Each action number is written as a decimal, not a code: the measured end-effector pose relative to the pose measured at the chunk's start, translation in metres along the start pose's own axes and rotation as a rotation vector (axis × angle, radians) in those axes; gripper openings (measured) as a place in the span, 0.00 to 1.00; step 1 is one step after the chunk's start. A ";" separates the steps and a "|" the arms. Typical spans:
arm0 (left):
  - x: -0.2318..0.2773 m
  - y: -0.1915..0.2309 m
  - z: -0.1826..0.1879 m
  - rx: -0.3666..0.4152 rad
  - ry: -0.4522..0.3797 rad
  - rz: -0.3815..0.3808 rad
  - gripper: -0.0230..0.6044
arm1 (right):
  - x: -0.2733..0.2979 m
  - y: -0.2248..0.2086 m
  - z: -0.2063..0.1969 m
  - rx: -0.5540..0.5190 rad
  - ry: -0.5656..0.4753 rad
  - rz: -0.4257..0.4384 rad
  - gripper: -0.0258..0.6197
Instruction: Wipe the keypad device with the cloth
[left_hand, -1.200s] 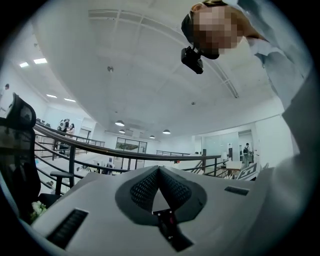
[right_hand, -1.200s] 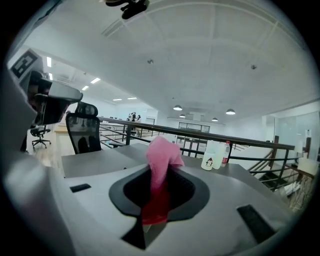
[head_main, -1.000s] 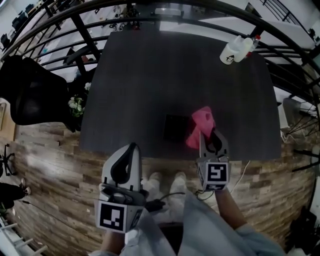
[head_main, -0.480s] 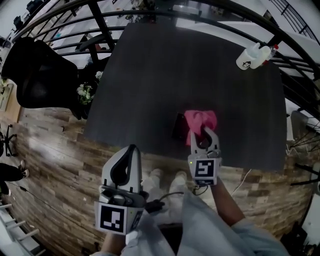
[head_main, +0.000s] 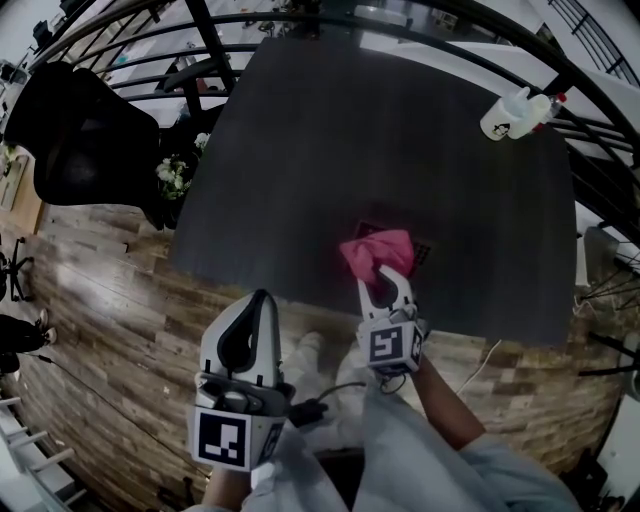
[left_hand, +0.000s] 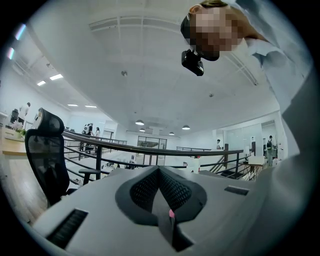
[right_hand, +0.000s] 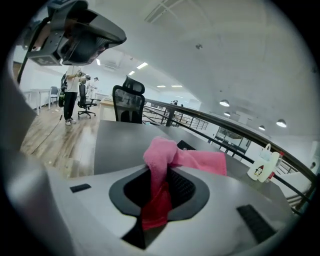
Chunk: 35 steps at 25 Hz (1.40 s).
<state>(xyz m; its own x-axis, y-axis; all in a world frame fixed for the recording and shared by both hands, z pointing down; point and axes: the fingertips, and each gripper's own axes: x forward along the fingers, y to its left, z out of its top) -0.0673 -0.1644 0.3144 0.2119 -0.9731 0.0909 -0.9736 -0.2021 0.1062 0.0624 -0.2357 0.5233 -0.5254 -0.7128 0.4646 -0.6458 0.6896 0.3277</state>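
Observation:
A pink cloth (head_main: 377, 253) lies bunched on the dark keypad device (head_main: 422, 250), which shows only as a thin edge at the cloth's right and far side. My right gripper (head_main: 385, 276) is shut on the cloth's near end, low over the table's front part. In the right gripper view the cloth (right_hand: 172, 157) is clamped between the jaws of the right gripper (right_hand: 161, 175) and drapes forward, with a corner of the device (right_hand: 186, 145) behind it. My left gripper (head_main: 260, 300) is held off the table over the floor. The left gripper (left_hand: 159, 170) is shut, and nothing shows between its jaws.
The dark table (head_main: 330, 130) ends in a near edge just ahead of both grippers. A white bottle-like object (head_main: 520, 112) stands at the far right corner. A black office chair (head_main: 75, 130) and flowers (head_main: 175, 178) stand left of the table. Black railings (head_main: 420, 20) curve behind it.
My right gripper has dragged the cloth leftwards over the device, which showed at the cloth's left and now peeks out at its right. The left gripper has stayed put.

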 end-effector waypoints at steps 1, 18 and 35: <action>0.000 0.000 0.000 -0.001 -0.001 0.003 0.04 | 0.000 0.004 -0.004 0.009 0.006 0.012 0.15; 0.009 -0.007 0.009 -0.009 -0.044 -0.025 0.04 | -0.065 -0.021 0.029 0.185 -0.019 0.024 0.15; 0.002 -0.001 0.017 -0.009 -0.063 0.004 0.04 | -0.006 -0.070 0.092 -0.052 -0.073 -0.024 0.15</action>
<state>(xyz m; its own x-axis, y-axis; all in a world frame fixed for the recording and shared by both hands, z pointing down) -0.0673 -0.1678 0.2980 0.2019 -0.9790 0.0284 -0.9736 -0.1975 0.1147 0.0603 -0.2915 0.4221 -0.5508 -0.7351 0.3954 -0.6298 0.6769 0.3811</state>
